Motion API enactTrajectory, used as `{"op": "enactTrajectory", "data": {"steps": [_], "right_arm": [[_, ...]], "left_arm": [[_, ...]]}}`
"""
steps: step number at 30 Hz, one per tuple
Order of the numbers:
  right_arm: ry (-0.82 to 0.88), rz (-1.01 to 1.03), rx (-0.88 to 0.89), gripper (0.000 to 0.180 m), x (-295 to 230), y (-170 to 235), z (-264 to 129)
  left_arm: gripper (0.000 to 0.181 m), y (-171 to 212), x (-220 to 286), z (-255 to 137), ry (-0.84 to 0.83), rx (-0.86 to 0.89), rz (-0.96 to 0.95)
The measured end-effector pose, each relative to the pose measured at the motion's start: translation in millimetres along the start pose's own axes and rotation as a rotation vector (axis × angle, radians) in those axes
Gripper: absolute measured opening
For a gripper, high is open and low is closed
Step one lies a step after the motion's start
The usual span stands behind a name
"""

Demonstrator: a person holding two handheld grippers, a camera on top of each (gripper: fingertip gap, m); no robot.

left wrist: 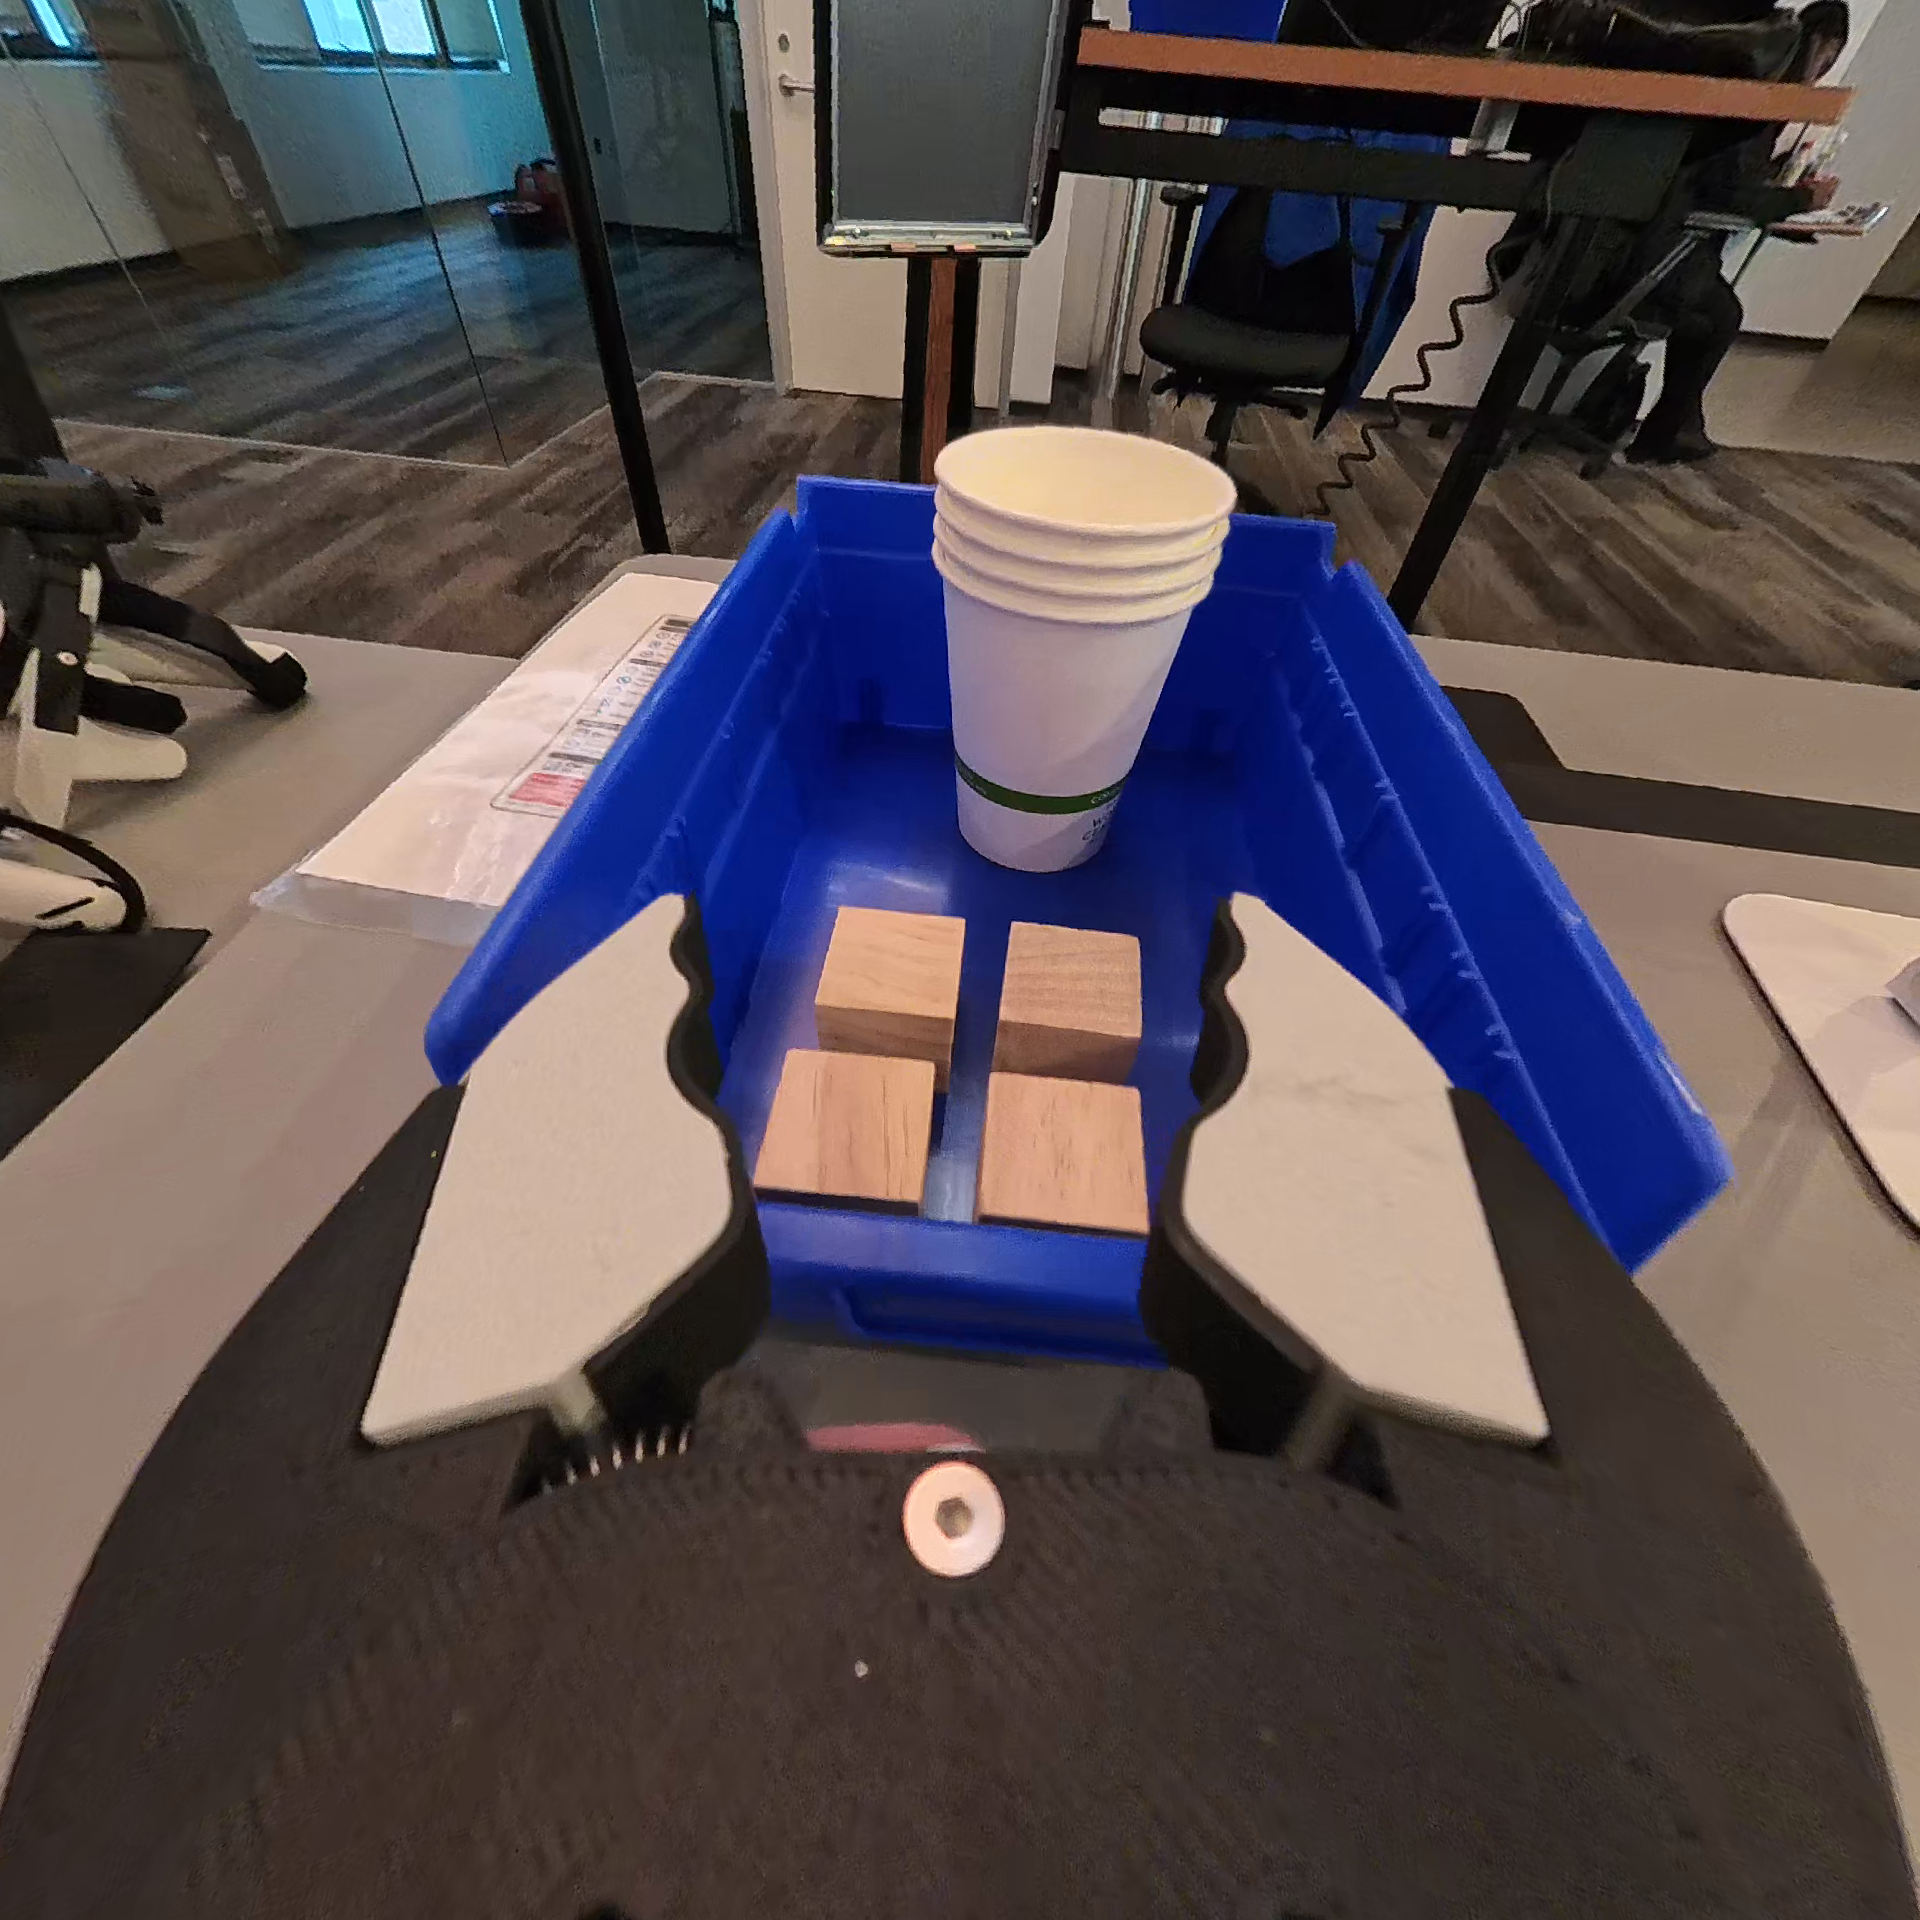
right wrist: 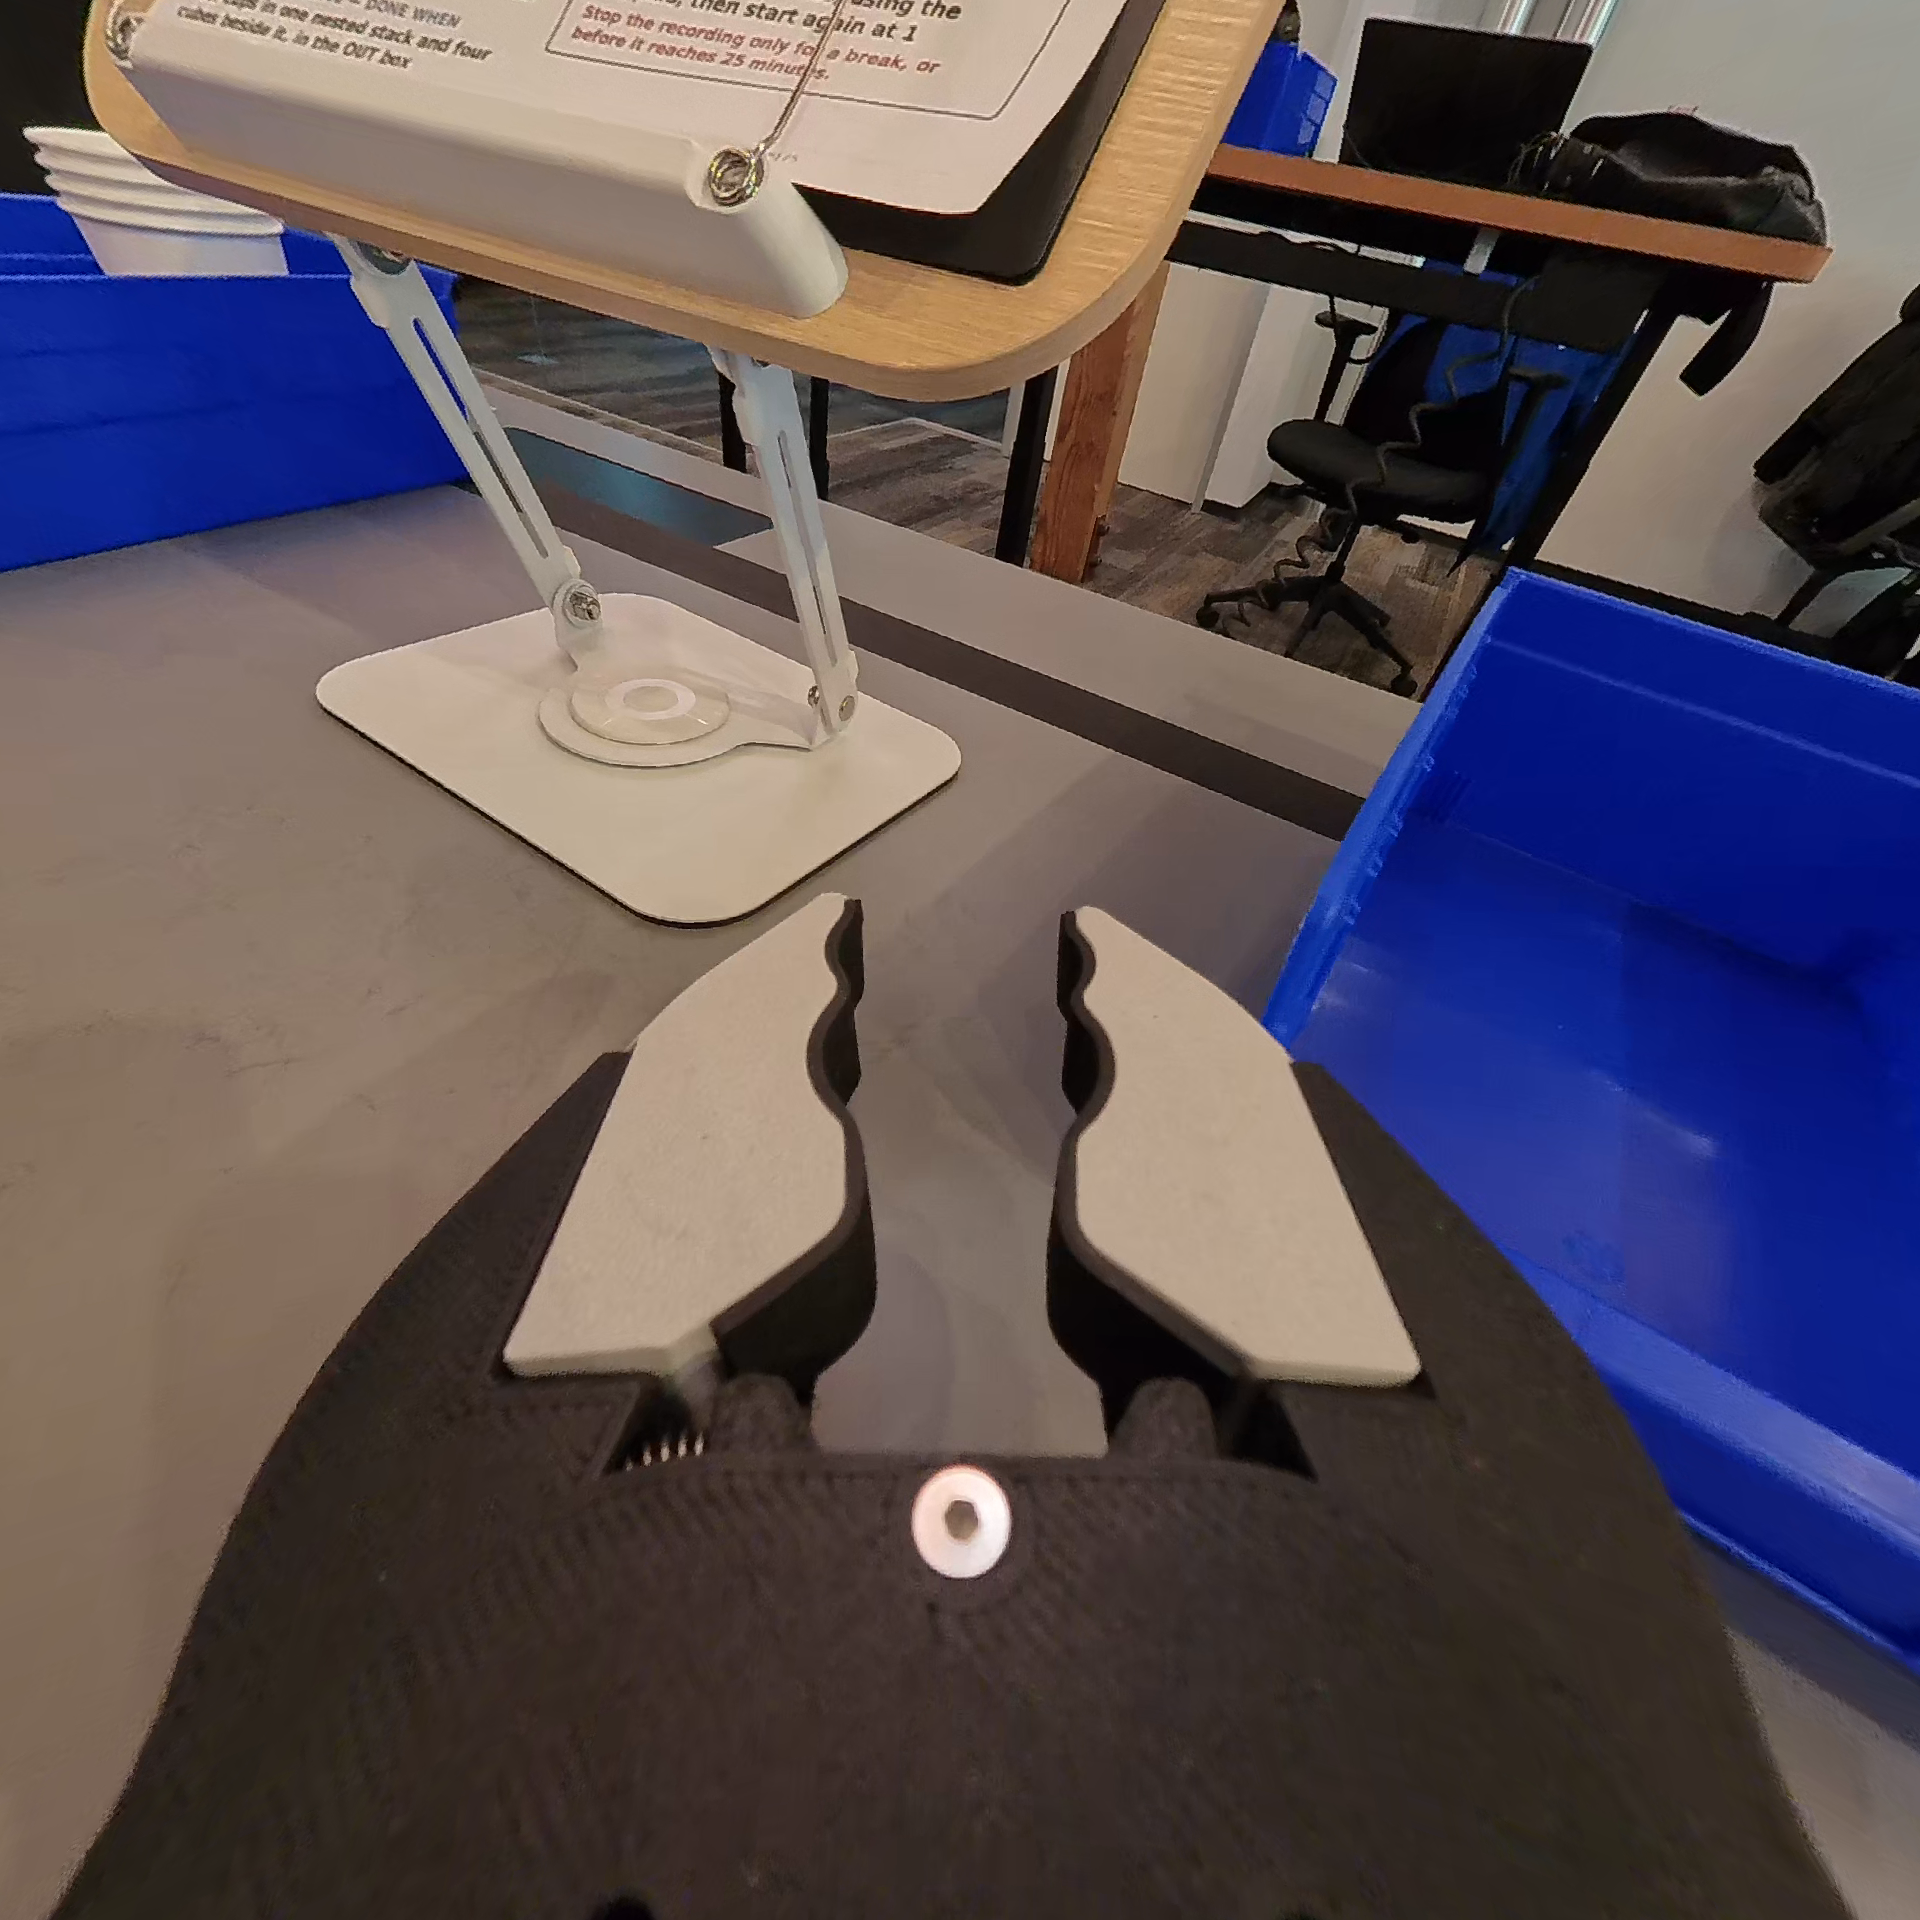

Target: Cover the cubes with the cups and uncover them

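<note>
In the left wrist view a blue bin holds a nested stack of white paper cups, upright with mouths up, at its far end. Several wooden cubes sit in a square group at its near end, uncovered. My left gripper is open wide and empty, just above the bin's near wall, with the cubes between its fingers in the picture. My right gripper is open and empty over the grey table. The cup stack's rims show at the far left of the right wrist view, in the same bin.
A white stand holding a board with a printed sheet sits on the table ahead of the right gripper. A second blue bin, nothing seen in it, stands at the right. A plastic-wrapped sheet lies left of the first bin. Office chairs and desks stand beyond.
</note>
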State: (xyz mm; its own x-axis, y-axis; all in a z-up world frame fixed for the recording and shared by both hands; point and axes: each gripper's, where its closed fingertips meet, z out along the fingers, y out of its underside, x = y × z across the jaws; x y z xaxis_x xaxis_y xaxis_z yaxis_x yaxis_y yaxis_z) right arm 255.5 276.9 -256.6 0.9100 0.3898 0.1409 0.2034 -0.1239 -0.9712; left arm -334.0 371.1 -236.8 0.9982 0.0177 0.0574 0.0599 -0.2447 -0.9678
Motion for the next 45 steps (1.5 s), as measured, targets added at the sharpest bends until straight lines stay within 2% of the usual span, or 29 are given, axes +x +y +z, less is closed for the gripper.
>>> {"op": "enactTrajectory", "data": {"steps": [31, 35, 39, 45], "right_arm": [[0.02, -0.068, -0.033, 0.038, 1, 9, 3], [0.008, -0.093, -0.038, 0.039, -2, 10, 4], [0.004, -0.095, -0.032, 0.039, -2, 9, 4], [-0.004, -0.1, -0.018, 0.041, -4, 7, 3]], "left_arm": [[0.091, -3, 5, -13, 0.002, 0.074, -0.06], [0.094, 0, 18, -32, -0.019, 0.159, -0.091], [0.097, -5, 37, -64, -0.08, 0.216, 0.071], [0.101, 16, 46, -94, -0.153, 0.233, 0.146]]}}
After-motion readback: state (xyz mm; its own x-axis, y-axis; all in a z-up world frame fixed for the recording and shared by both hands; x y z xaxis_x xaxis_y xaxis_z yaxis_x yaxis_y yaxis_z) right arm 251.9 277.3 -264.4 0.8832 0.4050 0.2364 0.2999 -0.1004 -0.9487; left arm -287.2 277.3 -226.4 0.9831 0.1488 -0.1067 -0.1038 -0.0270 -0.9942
